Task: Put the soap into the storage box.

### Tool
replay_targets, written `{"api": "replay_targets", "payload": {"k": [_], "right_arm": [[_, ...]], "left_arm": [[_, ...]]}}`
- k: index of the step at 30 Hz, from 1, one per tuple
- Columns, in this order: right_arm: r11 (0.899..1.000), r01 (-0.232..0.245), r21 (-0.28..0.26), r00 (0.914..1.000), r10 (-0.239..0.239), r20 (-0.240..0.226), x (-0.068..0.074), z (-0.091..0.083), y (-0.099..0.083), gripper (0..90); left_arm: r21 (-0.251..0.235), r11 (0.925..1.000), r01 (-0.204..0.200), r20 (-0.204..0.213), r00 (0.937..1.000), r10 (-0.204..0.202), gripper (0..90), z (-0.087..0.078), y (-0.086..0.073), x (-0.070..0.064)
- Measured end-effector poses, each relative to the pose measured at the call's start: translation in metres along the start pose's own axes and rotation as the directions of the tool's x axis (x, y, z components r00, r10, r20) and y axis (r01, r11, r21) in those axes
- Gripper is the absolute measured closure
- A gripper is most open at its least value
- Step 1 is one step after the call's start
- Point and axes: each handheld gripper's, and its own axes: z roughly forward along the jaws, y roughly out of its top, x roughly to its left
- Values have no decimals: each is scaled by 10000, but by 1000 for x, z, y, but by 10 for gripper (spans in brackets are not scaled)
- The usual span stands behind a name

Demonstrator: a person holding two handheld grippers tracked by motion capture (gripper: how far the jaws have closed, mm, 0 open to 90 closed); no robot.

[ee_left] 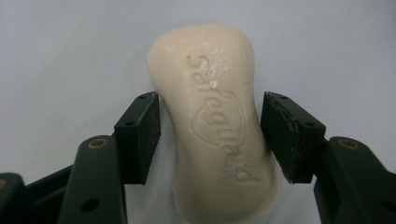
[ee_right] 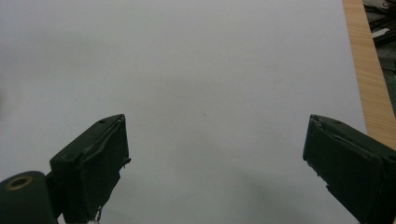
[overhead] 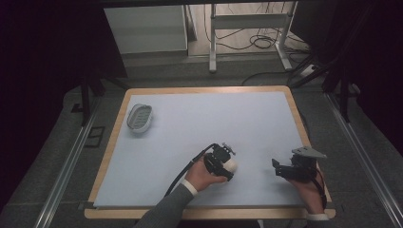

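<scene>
- Closing on the bar of soap [ee_left: 215, 121] is the step I have in hand: it lies flat on the table [overhead: 199, 128] near the front edge, about midway along, with its embossed face up.
- My left gripper [ee_left: 211, 133] straddles its narrow waist, jaws apart; the left pad looks to be touching or just off the soap, the right pad stands just clear.
- I would centre the pads on the waist, squeeze gently, since soap is slick and may squirt out, then lift straight up.
- My right gripper [ee_right: 215, 168] hangs wide open over bare table near the front right corner, well clear.
- A soap dish [overhead: 140, 117] sits by the far left corner, the likely target, I judge.
- From the high view my left hand [overhead: 202, 176] covers most of the soap; its near end is cut off in the left gripper view, and I cannot tell whether the dish holds anything.
</scene>
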Motion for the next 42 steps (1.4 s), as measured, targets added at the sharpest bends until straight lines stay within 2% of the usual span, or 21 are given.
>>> {"api": "replay_targets", "payload": {"k": [4,9,18,20,23,24,25,29,34,35,42], "right_arm": [[10000,-5,-59,10000,6,85,-1,-1,0,67],[10000,13,-40,9999,-12,120,0,0,0,68],[10000,16,-82,9998,-15,207,0,-1,0,68],[10000,23,-61,9998,-22,213,0,0,0,68],[10000,52,-59,9997,-51,219,0,0,0,68],[10000,34,-63,9997,-33,222,0,0,0,68],[10000,29,-75,9997,-28,233,0,0,0,68],[9999,-5,-116,9997,7,243,-1,-1,0,69],[9999,-25,-146,9996,29,277,-2,-1,0,69],[9999,-18,-147,9996,22,278,-2,-2,0,70],[9998,-104,-160,9994,109,335,-4,-2,-1,70]], "left_arm": [[191,9997,-146,-112,9998,148,409,1,1,-2],[294,9993,-238,-325,9992,248,488,1,2,-3],[352,9984,-438,-147,9989,444,492,0,2,0],[380,9982,-462,-220,9986,471,487,1,2,-1],[371,9987,-342,-147,9993,348,431,2,2,-2],[390,9983,-424,-376,9983,438,449,2,2,-3],[416,9981,-461,-421,9980,478,483,2,2,-4],[400,9976,-567,-462,9972,585,492,1,2,-4],[525,9965,-644,-182,9977,654,495,0,2,0],[594,9949,-820,-160,9964,831,495,-4,3,1],[254,9967,-776,-46,9970,777,496,-21,2,13]]}}
